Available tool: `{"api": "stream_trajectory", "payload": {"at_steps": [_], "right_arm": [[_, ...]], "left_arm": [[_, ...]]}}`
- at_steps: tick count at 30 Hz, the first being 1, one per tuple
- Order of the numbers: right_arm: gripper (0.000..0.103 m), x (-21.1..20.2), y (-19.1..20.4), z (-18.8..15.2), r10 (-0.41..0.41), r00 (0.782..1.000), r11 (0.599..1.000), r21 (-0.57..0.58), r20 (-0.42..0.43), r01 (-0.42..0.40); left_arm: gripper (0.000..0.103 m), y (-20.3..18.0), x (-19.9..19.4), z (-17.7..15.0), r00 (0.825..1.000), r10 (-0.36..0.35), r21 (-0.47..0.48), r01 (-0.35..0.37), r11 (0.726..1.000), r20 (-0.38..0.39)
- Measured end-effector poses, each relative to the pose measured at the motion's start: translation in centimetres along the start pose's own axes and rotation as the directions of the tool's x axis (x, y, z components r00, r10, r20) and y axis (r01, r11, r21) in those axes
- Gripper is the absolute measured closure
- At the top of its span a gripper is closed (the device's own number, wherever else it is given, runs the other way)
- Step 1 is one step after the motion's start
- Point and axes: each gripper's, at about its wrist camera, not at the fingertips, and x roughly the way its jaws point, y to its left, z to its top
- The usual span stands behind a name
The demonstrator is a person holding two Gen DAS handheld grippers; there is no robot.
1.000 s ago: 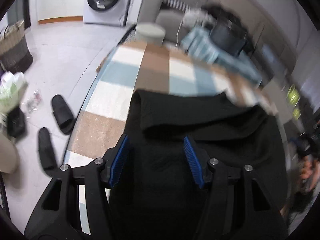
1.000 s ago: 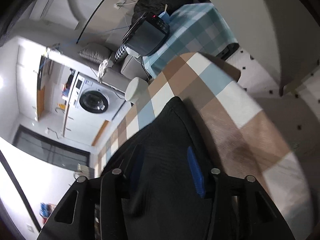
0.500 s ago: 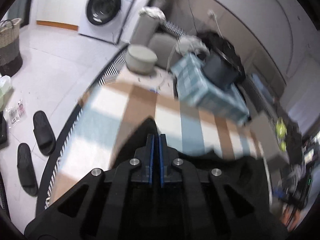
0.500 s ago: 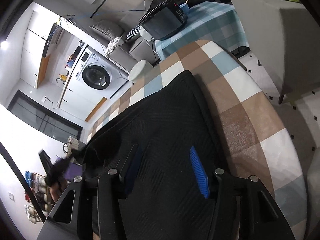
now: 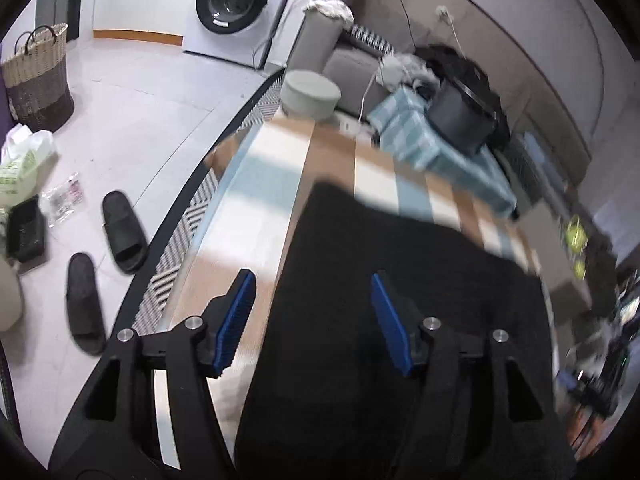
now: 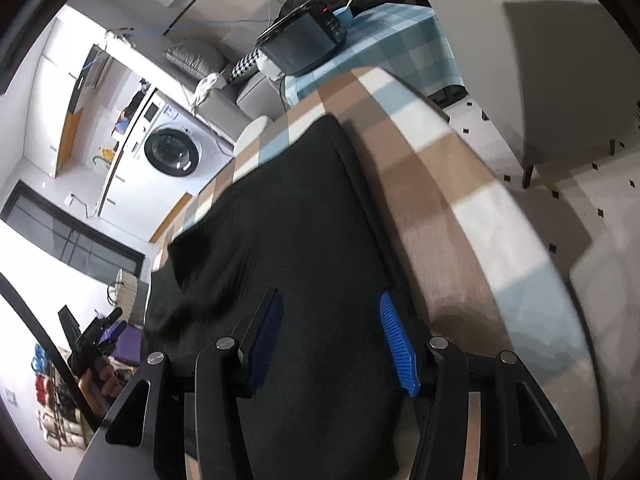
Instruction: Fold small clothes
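A black garment [image 5: 380,260] lies spread on a table covered with a brown, white and blue checked cloth [image 5: 260,184]. My left gripper [image 5: 311,280] hovers over the garment's left edge. Its jaws are opening, and the blue pads [image 5: 236,312] stand wide apart with nothing pressed between them. In the right wrist view the same garment [image 6: 288,208] runs away from me across the checked cloth [image 6: 440,184]. My right gripper [image 6: 330,298] is open above the garment's near right edge, its pads clear of the fabric.
The floor to the left holds a pair of black slippers [image 5: 122,232], a woven basket [image 5: 38,76] and a washing machine [image 5: 232,0]. A round stool [image 5: 310,94] stands past the table's far end. A grey cabinet [image 6: 560,60] stands to the right.
The left gripper was open a second ago, shut half a second ago, and stands open again over the garment's left edge. The right gripper stayed open and shifted along the garment.
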Motion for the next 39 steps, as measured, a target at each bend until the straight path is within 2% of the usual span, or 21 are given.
{"api": "stream_trajectory", "payload": {"at_steps": [3, 7, 10, 15, 17, 20, 22, 23, 24, 26, 27, 30, 34, 39], "right_arm": [[0.051, -0.7, -0.3, -2.4, -0.021, 1.000, 1.000, -0.007, -0.015, 0.021], [0.051, -2.6, -1.1, -5.9, 0.022, 0.999, 1.000, 0.016, -0.027, -0.021], [0.051, -3.6, -1.5, -8.0, 0.044, 0.998, 0.999, 0.028, -0.044, -0.043], [0.051, -4.0, -2.4, -10.6, 0.094, 0.994, 0.992, 0.088, -0.059, -0.089], [0.051, -3.8, -2.1, -10.8, 0.108, 0.993, 0.991, 0.082, -0.046, -0.104], [0.052, -3.2, -0.9, -10.4, 0.088, 0.995, 0.995, 0.039, -0.047, -0.086], [0.065, -2.8, -0.1, -10.4, 0.073, 0.996, 0.997, -0.001, -0.047, -0.073], [0.067, -2.6, 0.3, -10.4, 0.071, 0.996, 0.997, -0.019, -0.048, -0.072], [0.072, -2.4, 0.4, -10.2, 0.071, 0.996, 0.997, -0.027, -0.045, -0.073], [0.077, -2.4, 0.5, -9.9, 0.076, 0.997, 0.996, -0.036, -0.028, -0.077], [0.082, -2.4, 0.5, -9.8, 0.079, 0.997, 0.996, -0.041, -0.024, -0.080], [0.086, -2.7, 0.3, -9.3, 0.079, 0.997, 0.996, -0.044, 0.013, -0.078], [0.086, -2.7, -0.7, -9.2, 0.067, 0.998, 0.998, -0.007, 0.019, -0.067], [0.086, -3.9, -0.6, -9.9, 0.063, 0.998, 0.998, -0.031, 0.022, -0.062]], "left_arm": [[0.045, 0.4, -2.1, -4.3, 0.999, 0.023, 0.017, -0.022, 1.000, -0.031], [0.045, 0.9, -5.2, -10.3, 0.996, -0.012, 0.012, 0.013, 1.000, -0.085], [0.038, 1.0, -7.2, -13.5, 0.996, -0.012, 0.016, 0.014, 1.000, -0.084], [0.037, 1.5, -8.5, -16.9, 0.993, -0.033, -0.032, 0.030, 0.999, -0.110], [0.037, 1.8, -8.0, -17.9, 0.989, -0.035, -0.056, 0.027, 0.998, -0.145], [0.037, 1.3, -8.0, -18.1, 0.991, -0.030, -0.059, 0.022, 0.998, -0.130], [0.043, 1.1, -7.8, -18.1, 0.991, -0.049, -0.081, 0.039, 0.996, -0.122], [0.052, 0.9, -7.8, -18.3, 0.992, -0.049, -0.086, 0.039, 0.996, -0.117], [0.068, 0.7, -7.5, -18.0, 0.992, -0.051, -0.088, 0.041, 0.995, -0.117], [0.082, 0.0, -7.3, -18.0, 0.993, -0.030, -0.076, 0.022, 0.997, -0.111], [0.093, -0.3, -7.3, -17.7, 0.995, -0.018, -0.069, 0.011, 0.998, -0.097], [0.095, -1.4, -8.4, -17.5, 0.998, -0.029, -0.030, 0.027, 0.999, -0.057], [0.096, -3.3, -11.2, -18.3, 0.999, -0.037, 0.043, 0.037, 0.998, 0.002], [0.096, -3.8, -14.2, -20.9, 0.999, -0.039, 0.056, 0.038, 0.998, 0.031]]}}
